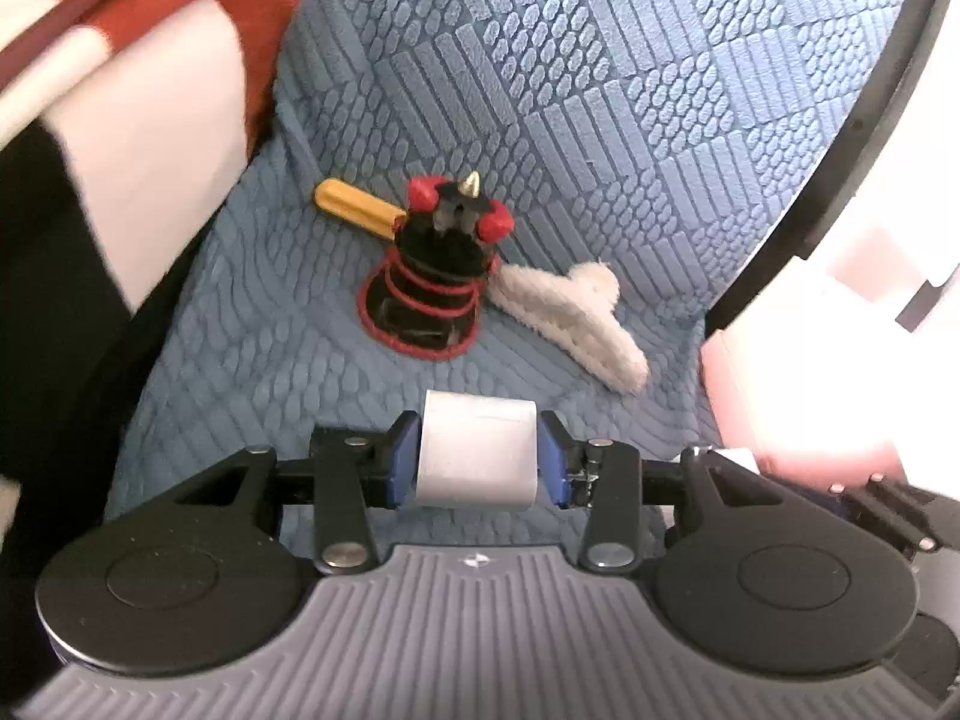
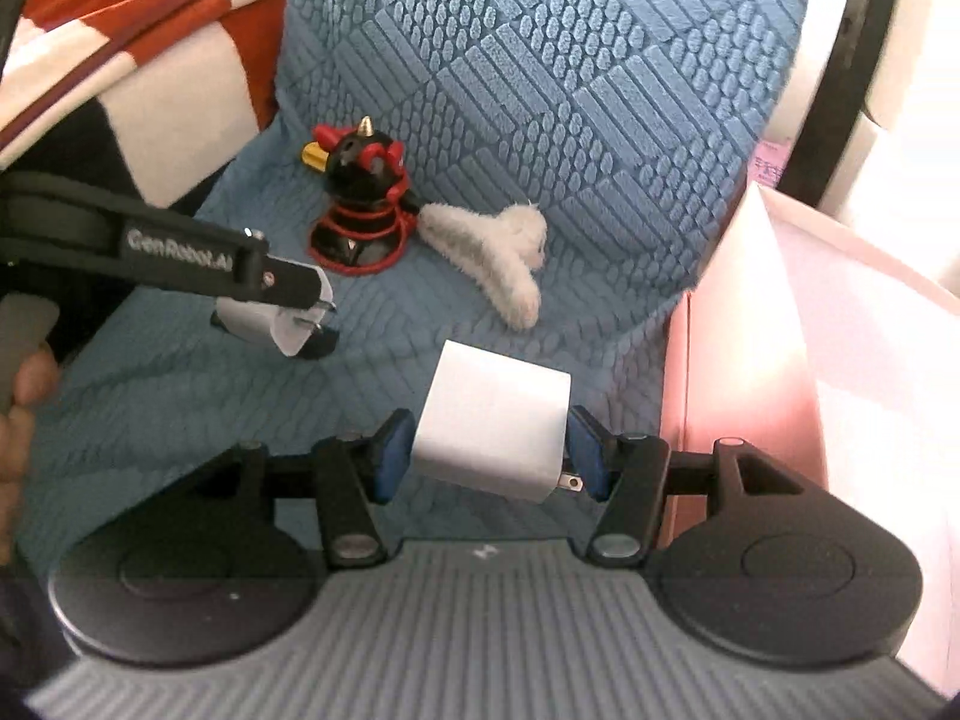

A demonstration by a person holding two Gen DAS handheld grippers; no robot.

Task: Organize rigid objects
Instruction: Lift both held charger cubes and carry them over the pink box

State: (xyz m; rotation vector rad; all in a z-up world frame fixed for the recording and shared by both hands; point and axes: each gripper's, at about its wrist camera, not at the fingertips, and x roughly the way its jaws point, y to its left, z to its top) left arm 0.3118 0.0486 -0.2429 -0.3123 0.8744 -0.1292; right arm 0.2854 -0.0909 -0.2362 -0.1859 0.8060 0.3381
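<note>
Blue bumpy cloth (image 1: 600,90) covers the place where everything lies. The left gripper (image 1: 478,459) pinches a small white block (image 1: 477,456) between its two blue pads (image 1: 403,459), one pad on each side. From the right wrist view, that same left gripper (image 2: 300,324) comes in from the left side and holds its white block (image 2: 264,327) a little above the cloth. The right gripper (image 2: 489,447) pinches a white plug block (image 2: 495,426) between its blue pads (image 2: 585,450). This block sits tilted, and a little metal prong (image 2: 570,483) pokes out near the right pad. Farther back on the cloth stands a black toy with red rings (image 1: 429,288) and red bits and a tiny gold horn on top. A yellow stick (image 1: 354,204) lies just behind the toy on its left. A fluffy white hair clip (image 1: 576,315) lies just beside the toy on its right, touching or nearly touching it. A pink box (image 2: 780,330) sits at the right edge of the cloth, near the right gripper. A red and white striped blanket (image 1: 120,30) lies along the left side. Part of a hand (image 2: 24,396) shows at the far left of the right wrist view.
</note>
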